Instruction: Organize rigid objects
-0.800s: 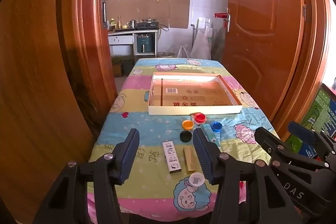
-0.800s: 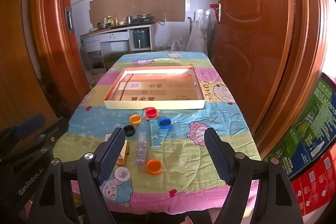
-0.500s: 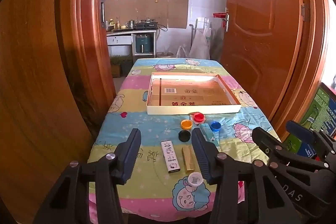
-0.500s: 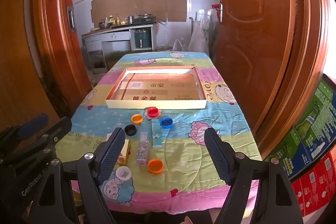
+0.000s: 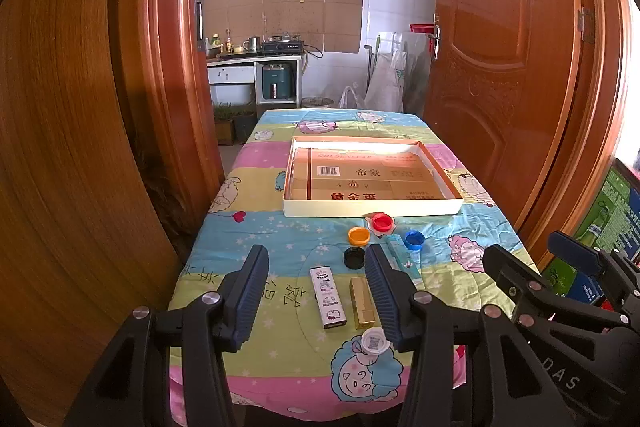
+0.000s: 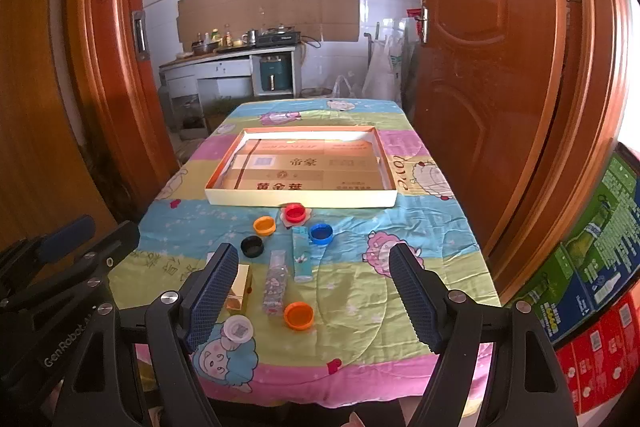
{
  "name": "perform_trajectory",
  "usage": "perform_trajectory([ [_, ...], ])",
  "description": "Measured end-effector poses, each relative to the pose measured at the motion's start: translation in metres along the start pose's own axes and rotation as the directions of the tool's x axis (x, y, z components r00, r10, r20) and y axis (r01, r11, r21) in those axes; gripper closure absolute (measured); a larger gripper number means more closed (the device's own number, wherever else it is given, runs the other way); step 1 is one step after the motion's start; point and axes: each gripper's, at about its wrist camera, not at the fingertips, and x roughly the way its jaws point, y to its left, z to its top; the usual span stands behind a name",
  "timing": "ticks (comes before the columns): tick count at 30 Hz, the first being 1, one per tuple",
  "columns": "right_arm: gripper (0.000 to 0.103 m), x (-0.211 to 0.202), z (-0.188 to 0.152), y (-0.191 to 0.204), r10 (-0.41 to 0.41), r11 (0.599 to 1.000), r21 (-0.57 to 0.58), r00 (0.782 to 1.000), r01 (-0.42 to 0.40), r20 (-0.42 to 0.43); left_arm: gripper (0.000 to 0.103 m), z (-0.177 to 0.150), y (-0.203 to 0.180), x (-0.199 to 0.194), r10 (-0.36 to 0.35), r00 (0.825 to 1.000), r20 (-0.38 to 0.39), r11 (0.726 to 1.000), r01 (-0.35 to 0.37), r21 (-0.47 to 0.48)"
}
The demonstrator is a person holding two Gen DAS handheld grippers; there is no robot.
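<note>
**Table stock, both grippers held clear**

While both tools hang above the near edge of the table, nothing sits between their fingers.

- Left gripper (image 5: 316,291): jaws apart, empty, tilted down toward the near items.
- Right gripper (image 6: 314,291): jaws spread wide, empty, same downward tilt.
- Table (image 6: 420,275): covered by a striped cartoon-print cloth; stands between two wooden doors.
- Shallow cardboard tray (image 6: 300,198): white outer wall, orange rim, printed brown floor; lies past the middle of the table, nothing inside it.
- Red cap (image 6: 295,213): just in front of the tray's near wall.
- Small orange cap (image 6: 264,225): left of the red one, near it.
- Blue cap (image 6: 321,233): right of the red one.
- Black cap (image 6: 252,246): nearer than the small orange cap.
- Teal slim box (image 6: 301,259): lying flat, lengthwise, just beside the blue cap.
- Clear patterned box (image 6: 275,283): flat, left of the teal box, roughly parallel to it.
- Large orange cap (image 6: 298,315): near the clear box's close end.
- Gold box (image 5: 362,303): flat, partly behind a finger in the right view.
- White printed slim box (image 5: 328,297): left of the gold box, parallel, seen in the left view.
- White round lid (image 6: 238,330): nearest item, on the cloth's cartoon sheep.
</note>
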Motion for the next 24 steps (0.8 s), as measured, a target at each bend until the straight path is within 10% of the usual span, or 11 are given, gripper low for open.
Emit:
perform_trajectory([
  [24, 0.024, 0.0024, -0.0013, 0.0006, 0.017, 1.000, -0.006, 1.000, -0.017, -0.009, 0.052, -0.0012, -0.0007, -0.0021, 0.004, 1.000, -0.003, 1.000, -0.004, -0.002],
])
